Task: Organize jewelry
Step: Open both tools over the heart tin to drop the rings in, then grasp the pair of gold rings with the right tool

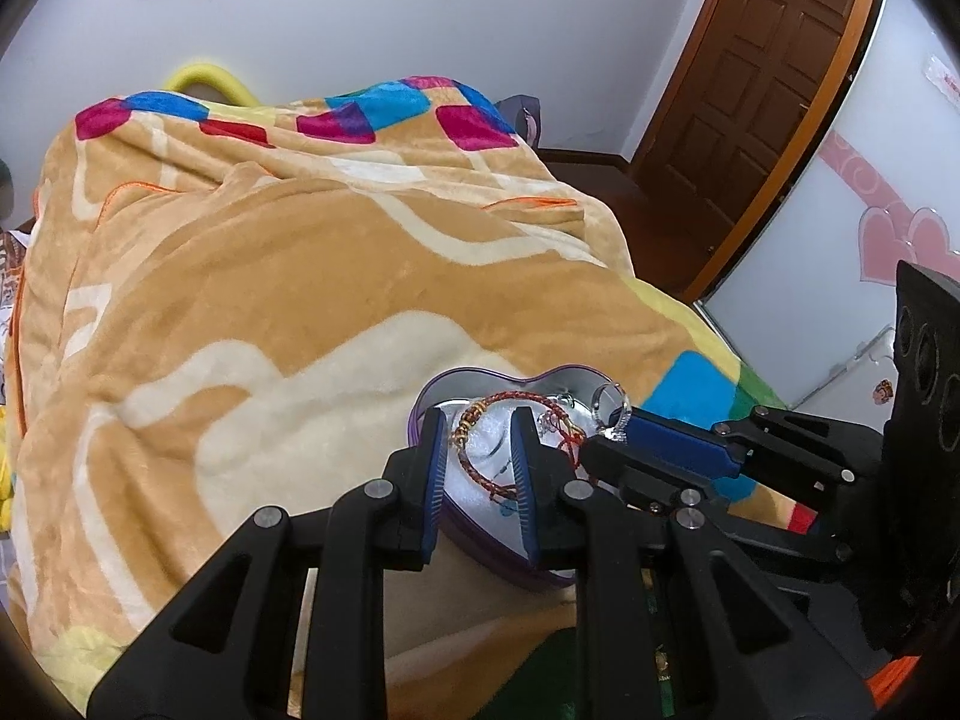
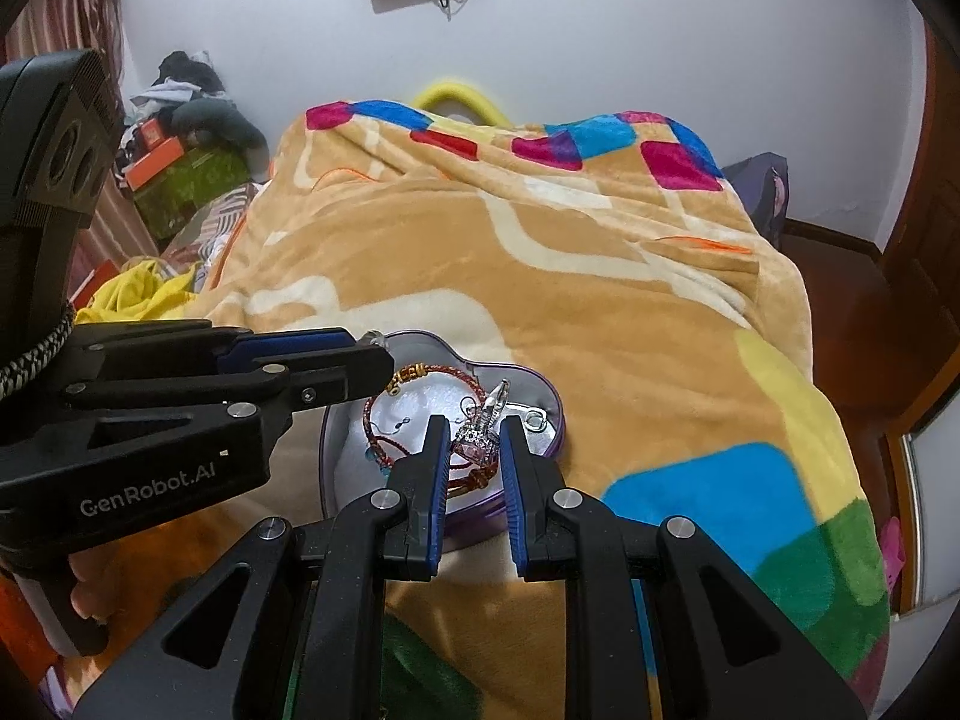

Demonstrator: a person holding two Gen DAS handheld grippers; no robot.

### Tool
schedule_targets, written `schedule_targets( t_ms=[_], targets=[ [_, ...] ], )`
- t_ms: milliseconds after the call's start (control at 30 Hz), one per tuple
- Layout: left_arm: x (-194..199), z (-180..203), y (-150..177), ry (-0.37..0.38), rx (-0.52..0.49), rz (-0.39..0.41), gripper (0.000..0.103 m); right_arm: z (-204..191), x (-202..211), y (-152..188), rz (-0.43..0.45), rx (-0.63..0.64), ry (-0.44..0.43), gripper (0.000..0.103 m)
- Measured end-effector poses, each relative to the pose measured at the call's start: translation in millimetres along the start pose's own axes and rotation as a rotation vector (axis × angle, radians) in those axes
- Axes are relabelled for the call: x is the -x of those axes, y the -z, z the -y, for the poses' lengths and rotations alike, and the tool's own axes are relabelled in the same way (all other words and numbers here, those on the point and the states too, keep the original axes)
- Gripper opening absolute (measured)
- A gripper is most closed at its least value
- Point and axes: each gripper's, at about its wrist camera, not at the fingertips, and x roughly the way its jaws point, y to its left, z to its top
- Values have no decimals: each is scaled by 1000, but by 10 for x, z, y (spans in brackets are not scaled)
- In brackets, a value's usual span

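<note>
Bedroom scene: a bed under a tan blanket [image 2: 600,312] carries a heart-shaped tin [image 2: 549,420] near its front edge. Inside the tin, a red braided bracelet [image 1: 510,399] and small silver pieces are seen on white lining. The left gripper [image 1: 480,468] is held with fingers apart, straddling the near wall of the tin; nothing is gripped. The right gripper [image 2: 474,450] is seen closed lightly about a clear, sparkling ornament [image 2: 480,429] over the tin; whether the ornament is firmly pinched cannot be told. Risks judged: the ornament may slip and be lost in the plush pile; the tin, resting on soft bedding, may tip if pressed at its rim; cords may snag on a finger.
</note>
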Motion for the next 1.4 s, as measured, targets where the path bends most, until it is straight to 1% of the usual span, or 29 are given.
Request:
schedule_targets(
  t_ms=[100, 200, 367, 433, 500, 567, 733, 833, 933, 1133, 1233, 1400],
  targets=[
    [18, 3, 0, 5, -4, 1, 20, -22, -5, 0, -7, 11, 8, 15],
    [53, 8, 13, 4, -9, 4, 20, -26, -19, -3, -30, 10, -12, 15],
    [174, 35, 24, -11, -18, 26, 20, -79, 19, -8, -36, 30, 16, 15],
    [247, 35, 34, -10, -13, 32, 22, -108, 60, -7, -34, 42, 33, 15],
    [322, 35, 52, -12, -8, 39, 27, -132, 100, -8, -33, 51, 41, 16],
    [394, 38, 69, -19, -9, 47, 29, -154, 152, -6, -29, 56, 48, 19],
    [593, 68, 127, -30, -18, 65, 30, -196, 310, 18, -11, 55, 61, 19],
    [724, 112, 177, -51, -36, 80, 30, -218, 412, 28, 2, 54, 68, 19],
    [830, 163, 240, -65, -54, 88, 34, -234, 530, 53, 13, 43, 71, 20],
    [975, 223, 388, -70, -57, 80, 35, -254, 757, 144, 36, 26, 76, 26],
    [1040, 245, 472, -65, -53, 73, 36, -253, 849, 213, 44, 17, 71, 32],
    [1055, 291, 601, -63, -61, 52, 37, -246, 895, 340, 37, 2, 72, 33]
  ],
)
